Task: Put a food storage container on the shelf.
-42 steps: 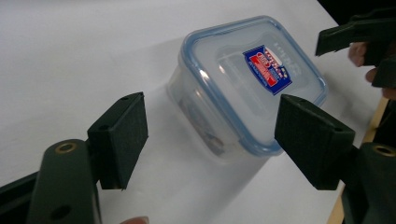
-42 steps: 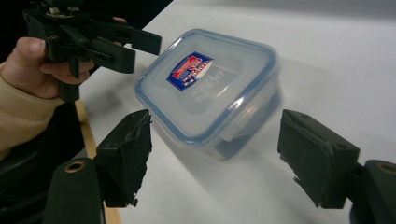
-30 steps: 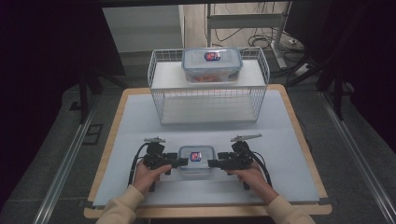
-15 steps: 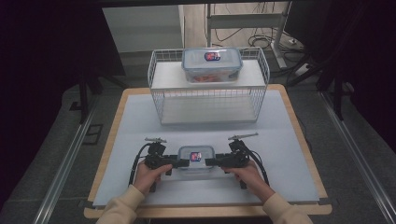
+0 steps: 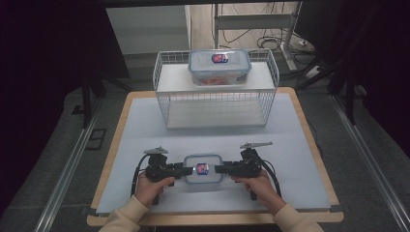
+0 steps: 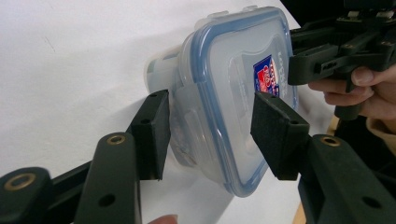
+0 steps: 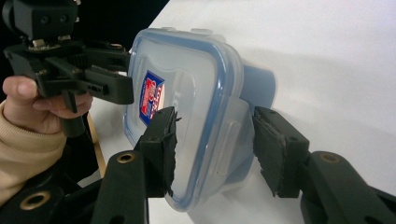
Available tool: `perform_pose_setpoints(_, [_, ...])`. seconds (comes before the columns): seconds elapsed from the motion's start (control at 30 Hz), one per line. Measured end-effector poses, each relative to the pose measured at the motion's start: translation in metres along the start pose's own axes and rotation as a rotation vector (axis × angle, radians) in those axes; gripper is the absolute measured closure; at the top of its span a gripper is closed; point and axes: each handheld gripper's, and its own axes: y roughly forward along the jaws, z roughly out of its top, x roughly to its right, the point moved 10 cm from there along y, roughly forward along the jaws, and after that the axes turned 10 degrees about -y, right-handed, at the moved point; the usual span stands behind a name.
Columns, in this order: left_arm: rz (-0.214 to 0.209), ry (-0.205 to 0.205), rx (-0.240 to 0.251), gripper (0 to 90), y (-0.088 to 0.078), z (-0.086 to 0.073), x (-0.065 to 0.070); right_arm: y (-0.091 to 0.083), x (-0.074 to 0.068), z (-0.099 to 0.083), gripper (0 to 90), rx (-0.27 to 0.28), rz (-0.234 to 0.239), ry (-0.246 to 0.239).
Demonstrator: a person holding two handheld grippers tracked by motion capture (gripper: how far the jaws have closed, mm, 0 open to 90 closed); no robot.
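A small clear container (image 5: 203, 168) with a blue-rimmed lid and a red-blue label rests on the white table (image 5: 145, 125) near the front edge. My left gripper (image 5: 186, 170) is at its left end and my right gripper (image 5: 220, 169) at its right end, both lying level and pointing inward. In the left gripper view the jaws (image 6: 208, 135) straddle the container (image 6: 229, 93) at its side latch, one pad over the lid and one by the base. The right gripper (image 7: 212, 149) straddles the opposite latch of the container (image 7: 187, 84) likewise. Both pairs of jaws have just been closing, and a small gap still shows at the pads.
A white wire basket rack (image 5: 216, 104) stands at the back of the table, with a larger clear lidded container (image 5: 219, 66) on its top shelf. The wooden table rim (image 5: 309, 135) borders the white mat. Dark stands and cables surround the table.
Both grippers' jaws have narrowed around the ends of the small container. The hands and the container have stayed in place.
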Motion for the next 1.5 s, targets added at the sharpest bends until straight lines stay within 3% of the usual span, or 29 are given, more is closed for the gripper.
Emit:
perform_pose_setpoints(0.33, [0.016, 0.023, 0.015, 49.8, -0.002, 0.000, 0.003, -0.002, -0.002, 0.001, 52.9, 0.023, -0.005, 0.016])
perform_pose_setpoints(1.03, [0.018, 0.060, 0.061, 50.2, -0.003, 0.015, 0.016, -0.015, -0.005, 0.014, 53.1, 0.069, -0.048, -0.064])
perform_pose_setpoints(1.23, [0.014, 0.083, 0.085, 50.3, -0.007, 0.025, 0.023, -0.024, -0.009, 0.027, 53.1, 0.091, -0.065, -0.116])
perform_pose_setpoints(1.5, [0.012, 0.119, 0.108, 50.2, -0.010, 0.050, 0.037, -0.037, -0.009, 0.046, 53.0, 0.113, -0.084, -0.144])
